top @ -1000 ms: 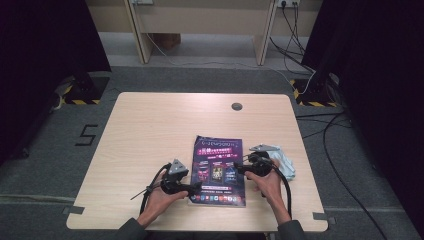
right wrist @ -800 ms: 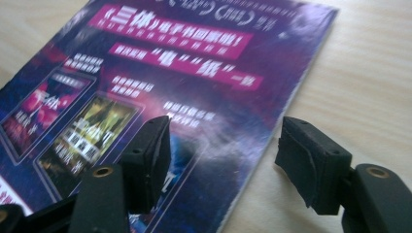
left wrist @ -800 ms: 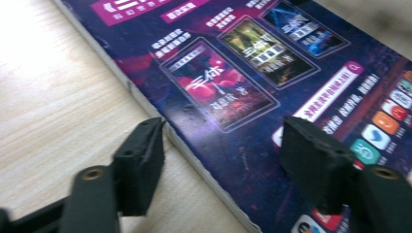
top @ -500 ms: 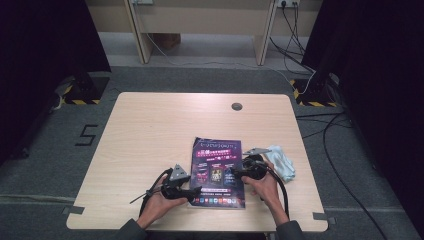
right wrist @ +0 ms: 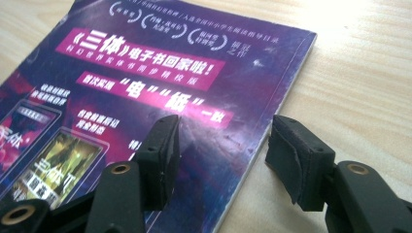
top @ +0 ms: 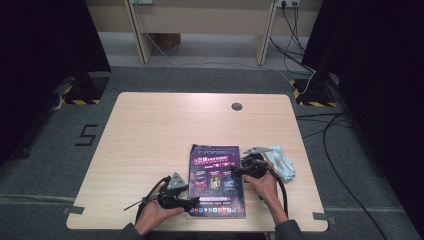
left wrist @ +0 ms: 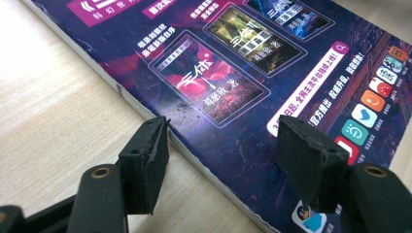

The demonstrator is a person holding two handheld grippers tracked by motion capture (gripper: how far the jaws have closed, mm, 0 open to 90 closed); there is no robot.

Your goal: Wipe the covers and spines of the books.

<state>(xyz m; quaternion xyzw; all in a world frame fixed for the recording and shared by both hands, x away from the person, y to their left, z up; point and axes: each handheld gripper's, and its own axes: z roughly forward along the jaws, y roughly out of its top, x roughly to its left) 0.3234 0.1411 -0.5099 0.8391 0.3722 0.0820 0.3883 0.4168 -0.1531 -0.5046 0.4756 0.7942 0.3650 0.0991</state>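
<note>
A: From the high view, where does the work stand?

B: The magazine (top: 216, 181) lies flat and closed at the near edge of the table (top: 150, 130), back cover up. The left gripper (top: 191, 204) sits at its near left edge and the right gripper (top: 236, 173) at its right edge. A crumpled white cloth (top: 281, 161) rests just beyond the right hand (top: 265, 186), untouched. Nothing looks lifted or opened yet.

A: And the left gripper view?

B: The left gripper (left wrist: 221, 145) straddles the magazine's (left wrist: 272, 73) long edge, one jaw over the bare wood, the other over the cover. The jaws have just been closing but now stand apart, and the pads are not pressing on anything; the page edges lie flat on the table.

A: The right gripper view?

B: Much the same. The right gripper (right wrist: 221, 143) straddles the opposite edge of the magazine (right wrist: 160, 87), one jaw above the purple cover, one over the wood. Its jaws have also just been closing, with the edge between them, yet a clear gap shows and no grip.

A: So how far along?

B: I'd judge it early: both tools are placed, but taking hold and lifting or opening are yet to be done.
</note>
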